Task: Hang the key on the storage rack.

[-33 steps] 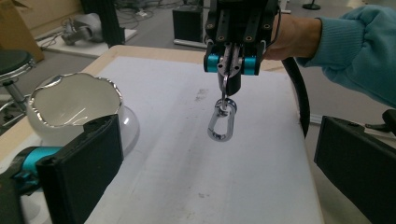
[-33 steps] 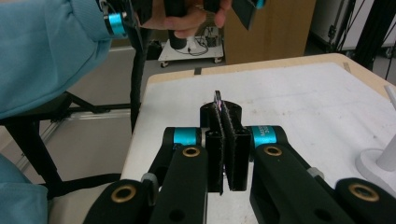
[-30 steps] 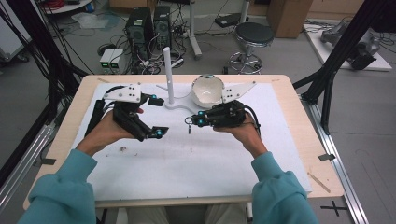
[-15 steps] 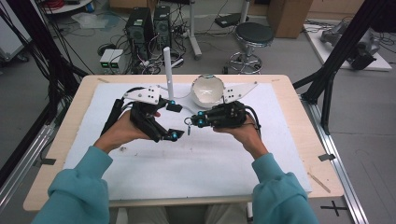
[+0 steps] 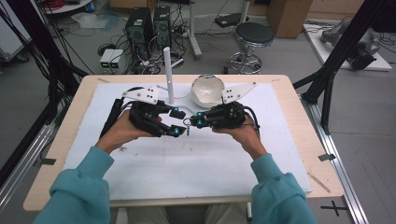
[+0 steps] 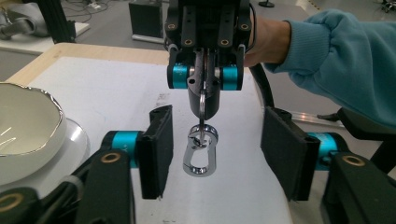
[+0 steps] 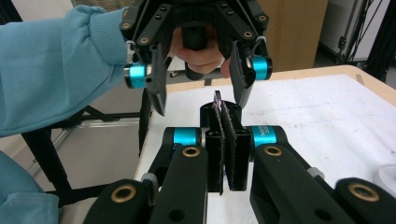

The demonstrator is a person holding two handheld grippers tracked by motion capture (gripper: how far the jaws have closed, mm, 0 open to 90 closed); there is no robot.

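**Spotter:** White padding covers your wooden counter (image 5: 299, 100), with computer towers and a stool on the floor behind it. Your two grippers meet tip to tip above the middle of the pad, in front of the white bowl (image 5: 206, 89) and the upright white post (image 5: 168, 74).

**Second:** What is your right gripper (image 5: 200, 122) doing?

**Spotter:** Its fingers (image 7: 233, 140) are pressed tight together on a thin metal ring (image 6: 202, 100), and a silver carabiner (image 6: 201, 154) hangs from that ring, clear of the pad. In the high view you see the clip (image 5: 187, 127) dangling right between the two grippers.

**Second:** And your left gripper (image 5: 176, 123)?

**Spotter:** Its fingers (image 6: 156, 151) have just been closing and now stand about half apart. The carabiner hangs in the gap between them, closer to the finger on the bowl side in the left gripper view, yet neither pad touches it. From the right gripper view you see those same fingers spread on either side of your closed right pair.
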